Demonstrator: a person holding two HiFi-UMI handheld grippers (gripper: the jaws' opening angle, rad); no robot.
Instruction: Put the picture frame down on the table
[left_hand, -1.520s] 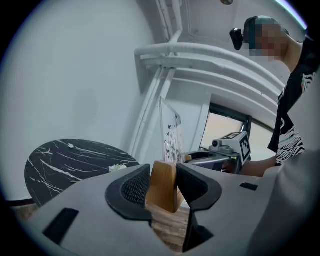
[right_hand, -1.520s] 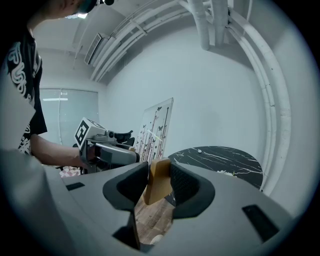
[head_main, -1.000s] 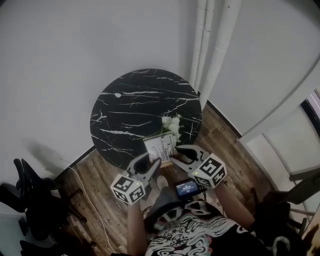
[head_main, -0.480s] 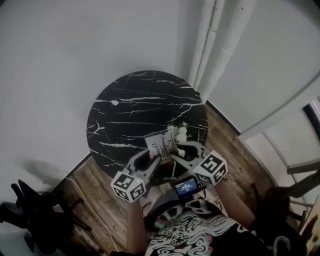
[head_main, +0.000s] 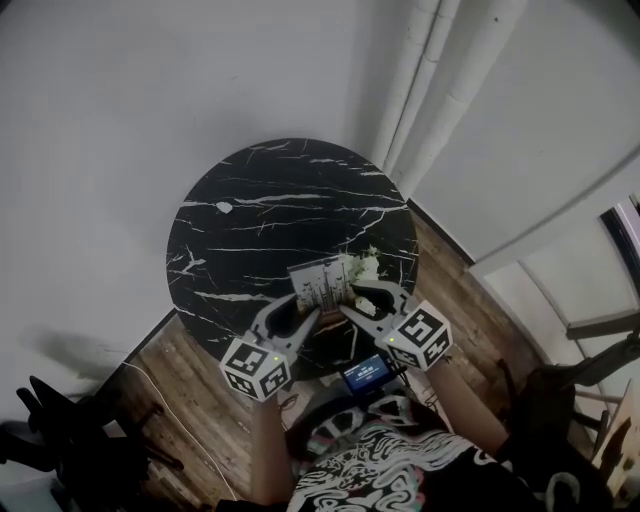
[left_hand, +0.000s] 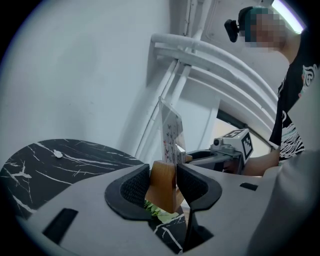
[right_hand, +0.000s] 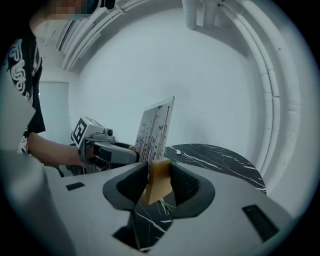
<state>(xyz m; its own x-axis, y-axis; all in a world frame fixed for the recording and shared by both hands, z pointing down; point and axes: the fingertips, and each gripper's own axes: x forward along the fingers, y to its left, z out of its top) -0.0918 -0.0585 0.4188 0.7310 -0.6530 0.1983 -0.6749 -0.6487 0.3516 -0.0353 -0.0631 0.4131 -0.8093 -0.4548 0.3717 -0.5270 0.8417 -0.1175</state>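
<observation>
The picture frame (head_main: 322, 283) is a clear upright panel with a printed card, standing in a light wooden base. Both grippers hold it by that base over the near part of the round black marble table (head_main: 260, 215). My left gripper (head_main: 308, 318) is shut on the base's left end (left_hand: 164, 192), and the panel (left_hand: 171, 135) rises above its jaws. My right gripper (head_main: 352, 305) is shut on the other end (right_hand: 159, 182), below the panel (right_hand: 156, 130). Whether the base touches the tabletop is hidden.
White flowers with green leaves (head_main: 365, 264) show just right of the frame and under the base (left_hand: 160, 215). White pipes (head_main: 440, 90) run up the wall behind the table. Wooden floor (head_main: 190, 380) surrounds it, and a dark chair (head_main: 60, 440) stands at the left.
Both grippers have carried the frame forward, from the table's near edge to further in over the tabletop. Their grip on the wooden base looks unchanged.
</observation>
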